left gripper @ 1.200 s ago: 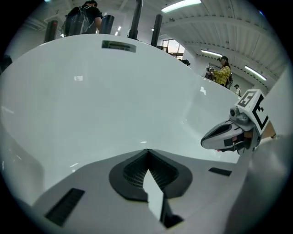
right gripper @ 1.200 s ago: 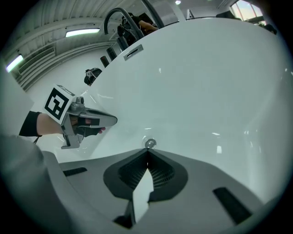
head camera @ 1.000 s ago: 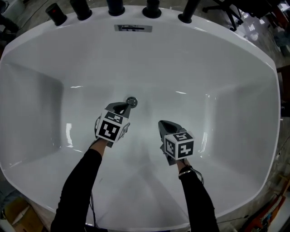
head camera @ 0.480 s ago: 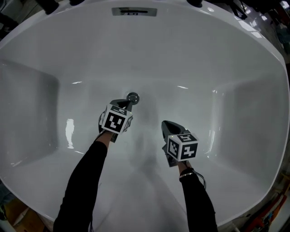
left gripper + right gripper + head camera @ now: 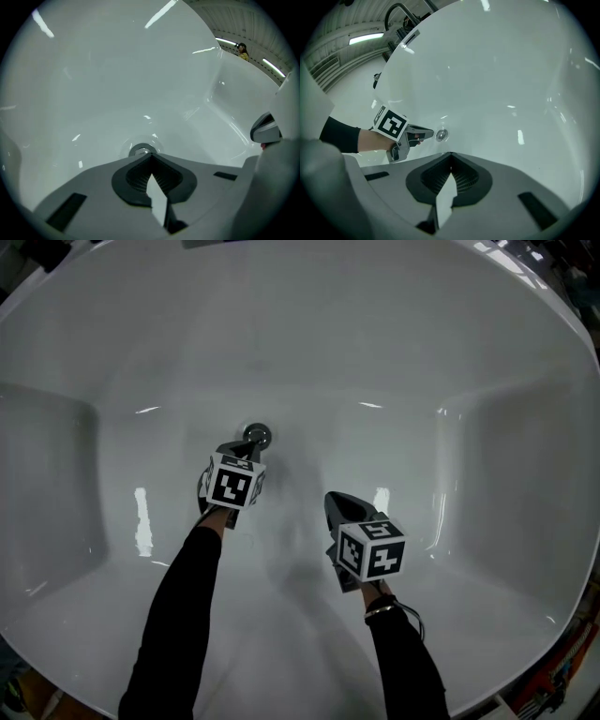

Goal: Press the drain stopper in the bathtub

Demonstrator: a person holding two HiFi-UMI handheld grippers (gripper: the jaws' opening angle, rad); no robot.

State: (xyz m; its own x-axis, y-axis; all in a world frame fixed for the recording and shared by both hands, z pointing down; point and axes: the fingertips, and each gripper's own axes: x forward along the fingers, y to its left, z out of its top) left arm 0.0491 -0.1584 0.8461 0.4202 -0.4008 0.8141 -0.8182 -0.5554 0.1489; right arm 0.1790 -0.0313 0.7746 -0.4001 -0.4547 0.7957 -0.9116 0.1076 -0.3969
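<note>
Chrome drain stopper (image 5: 257, 435) in the middle of the white bathtub (image 5: 394, 343) floor, just ahead of the left gripper (image 5: 246, 448), jaws together on nothing. Looks like the approach: next, tips squarely down onto it. Right gripper (image 5: 335, 501) likewise closed, empty, well aside.

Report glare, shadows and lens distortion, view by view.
Head view: glare streaks on the bathtub floor, a soft shadow between the arms. Left gripper view: fisheye bending, dark corners, glints around the drain stopper. Right gripper view: same fisheye vignette; the left gripper looks sharp.
</note>
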